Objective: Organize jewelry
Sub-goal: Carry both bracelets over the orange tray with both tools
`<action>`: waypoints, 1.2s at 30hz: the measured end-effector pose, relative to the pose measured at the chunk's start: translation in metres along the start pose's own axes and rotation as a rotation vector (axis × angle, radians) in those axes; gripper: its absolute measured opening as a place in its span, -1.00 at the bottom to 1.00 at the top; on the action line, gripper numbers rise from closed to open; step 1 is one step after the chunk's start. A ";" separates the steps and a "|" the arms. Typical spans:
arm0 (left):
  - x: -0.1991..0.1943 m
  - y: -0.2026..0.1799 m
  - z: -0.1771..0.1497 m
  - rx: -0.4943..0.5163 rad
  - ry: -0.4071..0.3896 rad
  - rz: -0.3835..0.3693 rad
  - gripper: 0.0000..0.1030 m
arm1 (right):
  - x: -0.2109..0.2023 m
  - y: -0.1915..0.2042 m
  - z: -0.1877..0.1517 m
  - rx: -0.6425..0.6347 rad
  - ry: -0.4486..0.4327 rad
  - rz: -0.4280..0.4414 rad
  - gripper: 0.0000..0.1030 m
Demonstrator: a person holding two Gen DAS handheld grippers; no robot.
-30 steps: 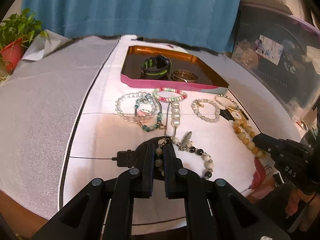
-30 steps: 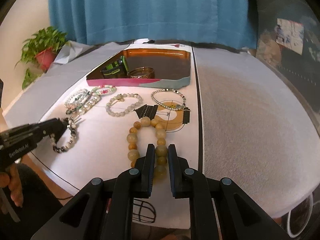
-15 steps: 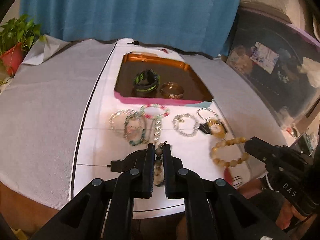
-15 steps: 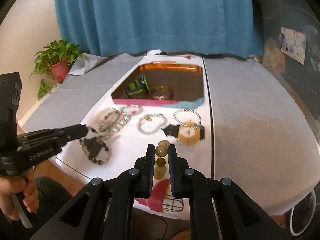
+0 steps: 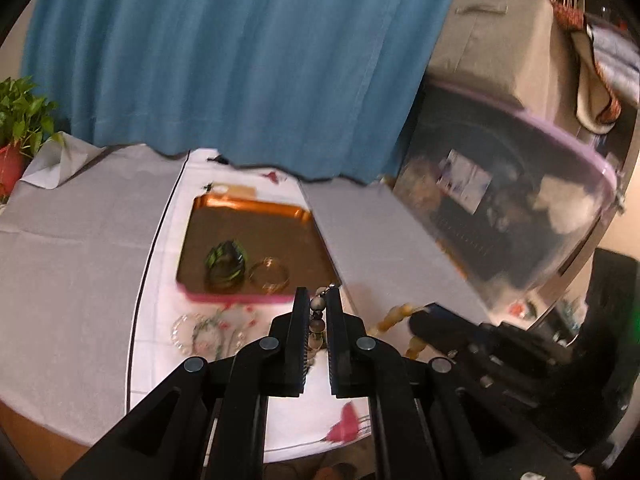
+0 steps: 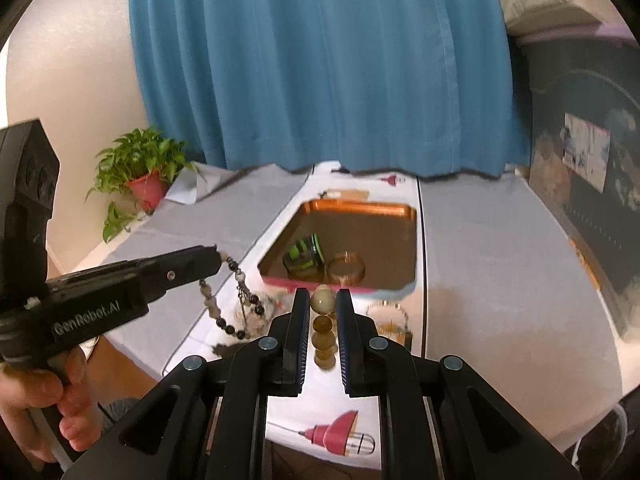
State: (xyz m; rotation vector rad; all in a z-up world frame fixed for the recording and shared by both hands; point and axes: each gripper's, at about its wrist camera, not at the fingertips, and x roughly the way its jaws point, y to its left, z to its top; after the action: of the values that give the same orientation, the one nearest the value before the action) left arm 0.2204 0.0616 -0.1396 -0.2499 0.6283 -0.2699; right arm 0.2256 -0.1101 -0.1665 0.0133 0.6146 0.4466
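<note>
Clenching a dark-beaded bracelet [image 6: 224, 292], left gripper [image 5: 317, 312]; right gripper [image 6: 323, 312] clenches amber-bead bracelet [image 6: 323, 322].

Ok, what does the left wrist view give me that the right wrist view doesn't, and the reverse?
Only the left wrist view: the clear beaded bracelets lying on the white cloth below the tray.

Only the right wrist view: the whole dark-and-white bead bracelet hanging from the left gripper, and the hand on its handle.

Both: the copper tray with the green-striped band and gold bangle inside, the right gripper shut on the amber bead bracelet, the blue curtain and potted plant.
</note>
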 end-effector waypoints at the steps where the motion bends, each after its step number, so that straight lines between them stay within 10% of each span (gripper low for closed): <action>1: -0.001 -0.002 0.004 0.001 -0.005 -0.002 -0.89 | -0.002 0.001 0.005 -0.002 -0.009 0.002 -0.73; 18: 0.010 0.035 0.058 -0.047 -0.049 0.003 -0.89 | 0.038 0.007 0.061 -0.054 -0.022 0.068 -0.73; 36: 0.127 0.094 0.102 -0.048 0.075 -0.002 -0.89 | 0.157 -0.048 0.094 -0.086 0.084 0.033 -0.73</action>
State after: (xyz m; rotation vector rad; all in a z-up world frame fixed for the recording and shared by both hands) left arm 0.3973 0.1237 -0.1582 -0.2876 0.7096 -0.2667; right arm 0.4113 -0.0777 -0.1835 -0.0773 0.6777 0.5066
